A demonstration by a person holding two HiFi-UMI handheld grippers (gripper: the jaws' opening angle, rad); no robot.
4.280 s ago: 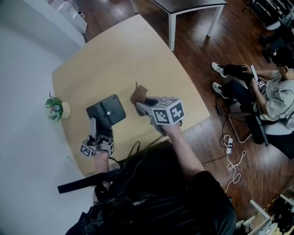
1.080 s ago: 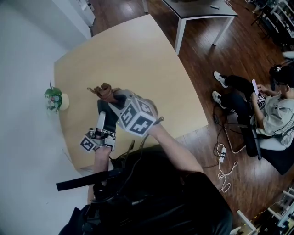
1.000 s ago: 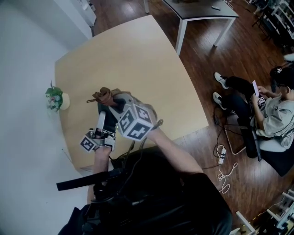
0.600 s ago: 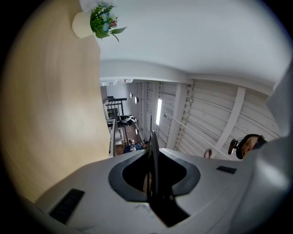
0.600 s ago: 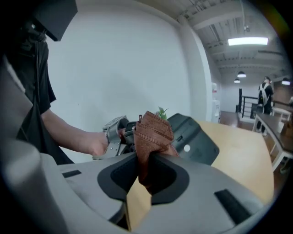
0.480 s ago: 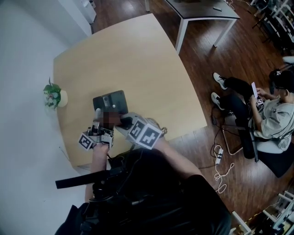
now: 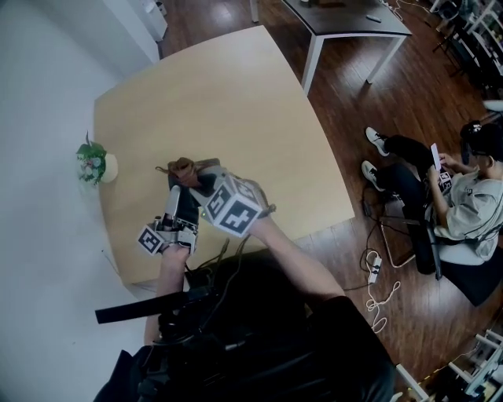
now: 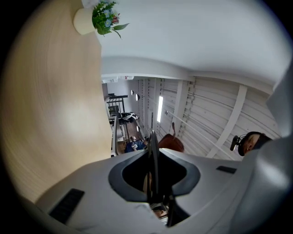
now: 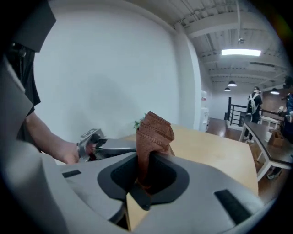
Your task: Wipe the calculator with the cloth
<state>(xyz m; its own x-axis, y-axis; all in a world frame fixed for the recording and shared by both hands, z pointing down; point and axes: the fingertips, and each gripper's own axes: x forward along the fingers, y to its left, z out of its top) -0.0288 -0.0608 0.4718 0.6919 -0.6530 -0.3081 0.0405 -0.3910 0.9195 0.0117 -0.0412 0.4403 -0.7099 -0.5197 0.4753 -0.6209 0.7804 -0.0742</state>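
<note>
My left gripper (image 7: 174, 202) is shut on the near edge of the dark calculator (image 7: 189, 207), which it holds tilted up off the wooden table (image 7: 236, 102). In the left gripper view the calculator (image 8: 154, 171) shows edge-on as a thin dark blade between the jaws. My right gripper (image 7: 198, 180) is shut on the brown cloth (image 7: 184, 167), which lies bunched at the calculator's far end. In the right gripper view the cloth (image 9: 154, 130) stands up out of the jaws, with the calculator (image 9: 120, 145) behind it. The right gripper's marker cube (image 7: 233, 207) hides most of the calculator.
A small potted plant (image 7: 92, 166) stands near the table's left edge by the white wall. The table's near edge runs just below my grippers. A person (image 7: 471, 184) sits to the right on the wooden floor area, and a second table (image 7: 346, 14) stands beyond.
The right gripper has drawn the cloth from the calculator's near end, beside the left gripper, up to its far end, covering the face again. The left gripper has kept its hold and barely shifted.
</note>
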